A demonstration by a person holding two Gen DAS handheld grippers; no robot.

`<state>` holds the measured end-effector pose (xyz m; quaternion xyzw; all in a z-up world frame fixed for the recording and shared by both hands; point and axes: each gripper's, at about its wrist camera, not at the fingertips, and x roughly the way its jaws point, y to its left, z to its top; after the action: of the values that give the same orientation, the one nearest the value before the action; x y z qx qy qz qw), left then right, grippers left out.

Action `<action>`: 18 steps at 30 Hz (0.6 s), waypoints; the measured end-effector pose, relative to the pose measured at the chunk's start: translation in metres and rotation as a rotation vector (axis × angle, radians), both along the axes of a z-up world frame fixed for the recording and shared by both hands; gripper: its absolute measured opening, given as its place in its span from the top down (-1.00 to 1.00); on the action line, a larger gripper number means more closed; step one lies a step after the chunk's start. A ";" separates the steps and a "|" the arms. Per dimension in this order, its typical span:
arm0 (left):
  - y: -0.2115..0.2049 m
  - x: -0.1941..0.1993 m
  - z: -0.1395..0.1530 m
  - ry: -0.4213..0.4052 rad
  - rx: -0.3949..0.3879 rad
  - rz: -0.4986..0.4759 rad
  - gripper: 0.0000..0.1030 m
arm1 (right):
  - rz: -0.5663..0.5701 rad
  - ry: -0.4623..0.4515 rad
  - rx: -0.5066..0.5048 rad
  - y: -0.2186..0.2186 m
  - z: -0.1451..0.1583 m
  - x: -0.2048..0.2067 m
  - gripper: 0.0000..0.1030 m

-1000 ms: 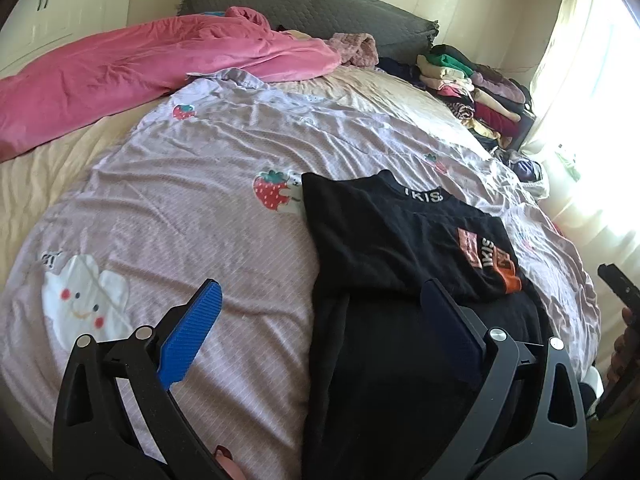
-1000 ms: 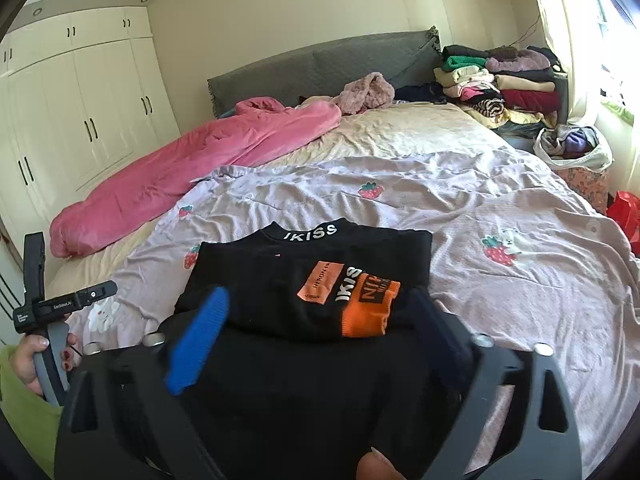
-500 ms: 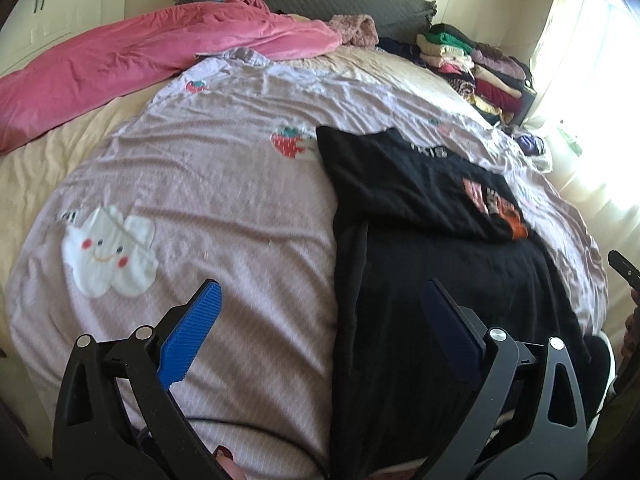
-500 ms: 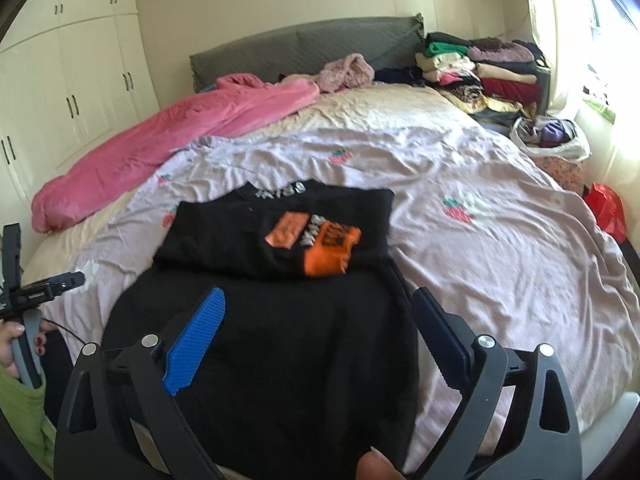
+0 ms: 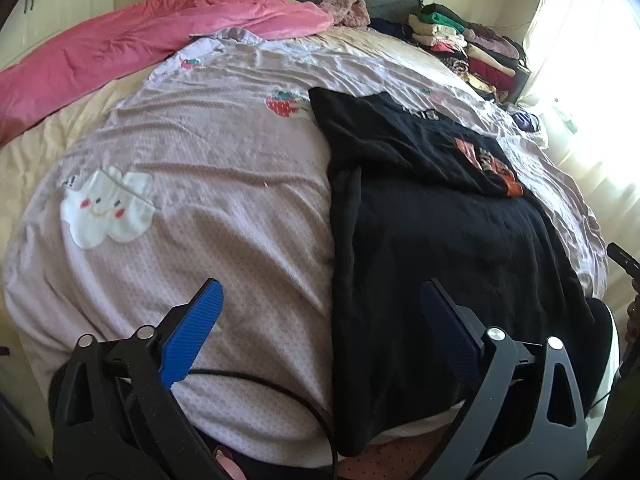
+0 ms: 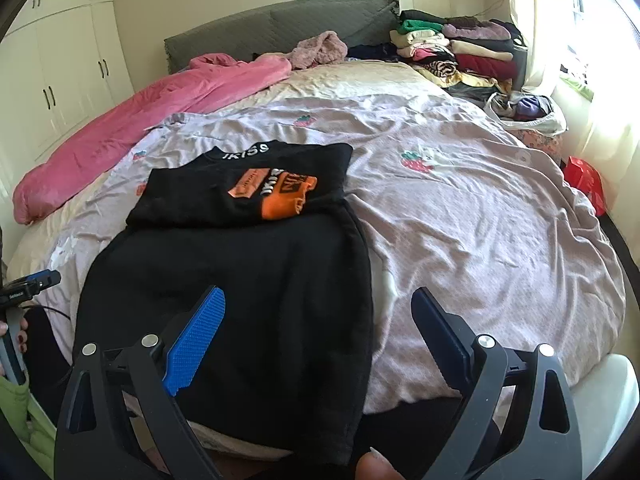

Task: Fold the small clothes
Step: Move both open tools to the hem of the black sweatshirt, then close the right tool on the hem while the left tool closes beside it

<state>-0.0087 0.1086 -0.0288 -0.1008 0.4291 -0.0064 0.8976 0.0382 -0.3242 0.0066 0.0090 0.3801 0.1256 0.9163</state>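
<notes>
A black shirt [image 5: 440, 232] [image 6: 240, 280] with an orange print [image 6: 280, 196] lies flat on the lilac bedspread [image 5: 208, 184] [image 6: 480, 216]. Its top part is folded down over the body, and its hem hangs over the near bed edge. My left gripper [image 5: 320, 296] hovers open above the shirt's left edge near the hem, holding nothing. My right gripper [image 6: 318, 304] is open over the shirt's lower right part, also empty. In the right wrist view the left gripper's tip [image 6: 32, 284] shows at the far left, held by a hand [image 6: 16, 332].
A pink duvet [image 5: 140, 40] [image 6: 132, 124] lies along the bed's far left. Stacked folded clothes [image 6: 460, 48] [image 5: 468, 48] sit at the far right by the grey headboard [image 6: 288, 24]. A bag of clothes [image 6: 528, 112] and a red bag [image 6: 584, 180] stand beside the bed. A black cable [image 5: 280, 388] runs under my left gripper.
Both grippers have pulled back toward the near bed edge and risen, so the shirt appears farther away and its hanging hem shows. Both stayed open. The shirt has not moved.
</notes>
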 end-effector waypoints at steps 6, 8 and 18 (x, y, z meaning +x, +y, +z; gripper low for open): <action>-0.008 -0.005 -0.014 0.042 -0.022 -0.034 -0.48 | 0.001 0.047 -0.011 -0.006 -0.013 -0.008 -0.82; -0.010 -0.007 -0.017 0.052 -0.026 -0.042 -0.39 | 0.011 0.071 -0.019 -0.007 -0.020 -0.012 -0.81; -0.018 -0.009 -0.031 0.100 -0.040 -0.076 0.01 | 0.061 0.165 -0.052 -0.003 -0.048 -0.021 -0.40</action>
<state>-0.0175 0.0903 -0.0600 -0.1027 0.4766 -0.0438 0.8720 0.0175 -0.3271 -0.0413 -0.0158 0.4574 0.1423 0.8777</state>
